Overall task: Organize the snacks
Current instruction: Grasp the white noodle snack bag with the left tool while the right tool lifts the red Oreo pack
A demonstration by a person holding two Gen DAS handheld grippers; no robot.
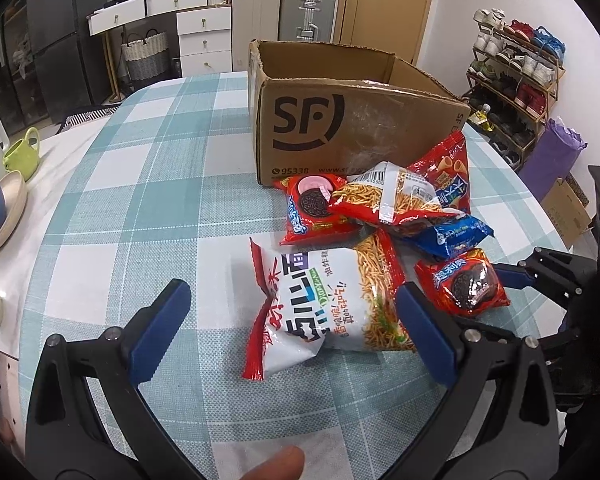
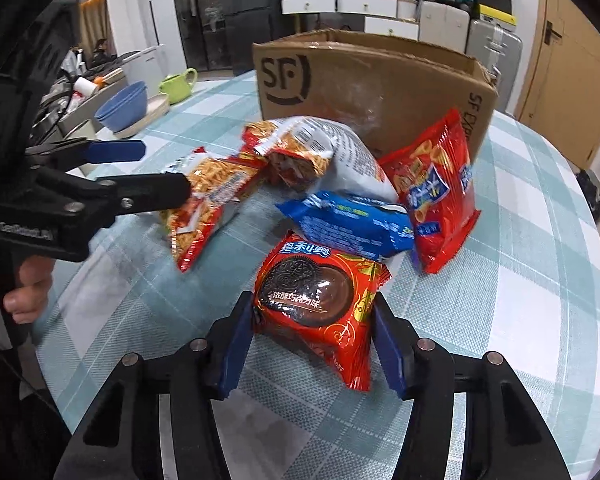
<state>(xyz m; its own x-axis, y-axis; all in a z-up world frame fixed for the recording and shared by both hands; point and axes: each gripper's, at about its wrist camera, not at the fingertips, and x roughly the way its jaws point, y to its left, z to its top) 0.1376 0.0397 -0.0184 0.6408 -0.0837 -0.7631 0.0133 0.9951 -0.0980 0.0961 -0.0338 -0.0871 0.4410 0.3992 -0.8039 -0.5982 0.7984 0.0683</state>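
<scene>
Red foil Oreo cookie pack w/ a dark biscuit picture (image 2: 316,300) lies on the worktop at the near edge of the snack pile, between the blue pads of the right gripper (image 2: 312,344). Left pad touches the pack's side, right pad sits just beside the other side; can't tell if it's actually clamped on it. In the left wrist view that same pack (image 1: 464,286) shows at right, w/ the right gripper (image 1: 504,276) reaching in from the right edge.

White-and-red crispy noodle snack bag (image 1: 320,304) lies flat in front of the left gripper (image 1: 296,320), whose jaws are spread wide, bag partly between them, right pad at the bag's edge, left pad well clear. Seen from the right wrist, the left gripper (image 2: 160,172) comes in from the left, a hand (image 2: 24,284) on its handle.

Behind: 2nd red Oreo pack w/ pink circle (image 1: 312,208), a noodle bag w/ barcode lying on top of the pile (image 1: 392,196), a blue wrapper pack (image 1: 456,236) and a red cone-snack bag (image 1: 448,168) leaning on the box. Open brown cardboard box w/ SF logo (image 1: 340,120) stands just behind the pile. All on a teal-and-white checked tablecloth (image 1: 140,208). Far left: green mug (image 1: 22,152), stacked blue and beige bowls (image 1: 0,208).
</scene>
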